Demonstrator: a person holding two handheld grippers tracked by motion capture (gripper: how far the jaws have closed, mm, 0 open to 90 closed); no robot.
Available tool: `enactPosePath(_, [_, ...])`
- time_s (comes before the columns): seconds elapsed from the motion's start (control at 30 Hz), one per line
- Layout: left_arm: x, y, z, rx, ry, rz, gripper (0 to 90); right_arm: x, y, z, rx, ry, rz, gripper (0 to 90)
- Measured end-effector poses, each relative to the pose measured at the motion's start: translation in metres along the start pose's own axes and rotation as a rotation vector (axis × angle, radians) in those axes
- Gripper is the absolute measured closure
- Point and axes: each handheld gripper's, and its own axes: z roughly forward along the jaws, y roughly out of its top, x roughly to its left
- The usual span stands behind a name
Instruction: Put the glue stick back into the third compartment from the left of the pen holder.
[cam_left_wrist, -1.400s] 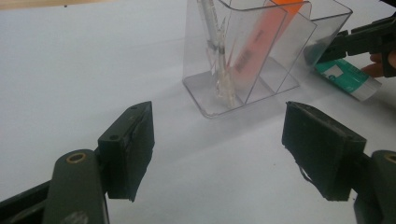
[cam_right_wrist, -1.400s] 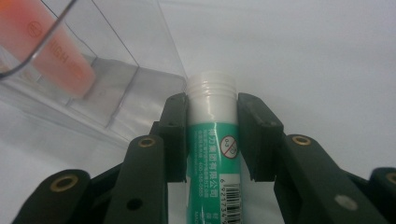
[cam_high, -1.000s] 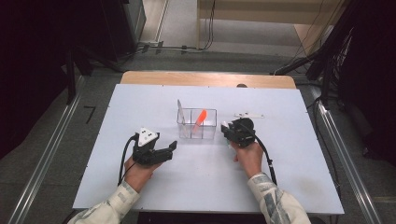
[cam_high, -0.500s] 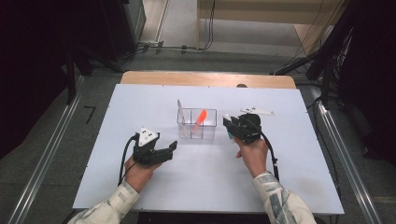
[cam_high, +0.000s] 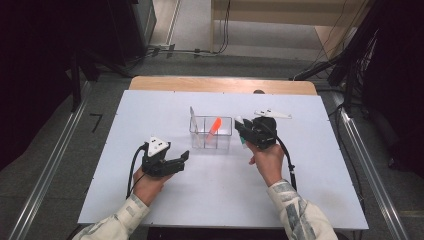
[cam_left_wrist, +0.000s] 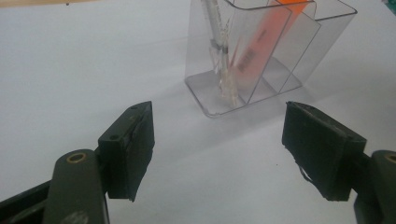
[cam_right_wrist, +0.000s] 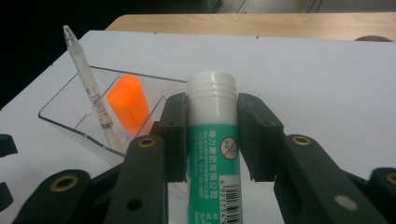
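High view: the right gripper (cam_high: 242, 134) holds a glue stick (cam_high: 241, 140) just beside the right end of the clear organizer (cam_high: 210, 141), which sits mid-tabletop nearer the far edge. The left gripper (cam_high: 181, 161) rests toward the near left.

Left gripper view: its jaws stand wide apart, empty, facing the organizer (cam_left_wrist: 261, 88).

Right gripper view: the jaws clamp the green-labelled glue stick (cam_right_wrist: 213, 140), its white cap pointing up, beside an orange highlighter (cam_right_wrist: 128, 102) and a pen (cam_right_wrist: 88, 79) in the organizer.

A lab or test room: a white table (cam_high: 125, 165) ringed by dark curtains (cam_high: 40, 55), floor cables (cam_high: 200, 50) and metal rails (cam_high: 45, 175).
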Motion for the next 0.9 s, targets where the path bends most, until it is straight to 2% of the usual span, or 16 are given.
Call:
enactPosePath(0.13, [0.001,0.000,0.000,0.001,-0.002,-0.009,25.6,0.003,0.004,0.000,-0.009,0.006,0.001,63.2])
enactPosePath(0.9, [0.001,0.000,0.000,-0.003,-0.002,-0.007,25.6,0.019,0.027,0.007,-0.053,0.037,0.001,63.1])
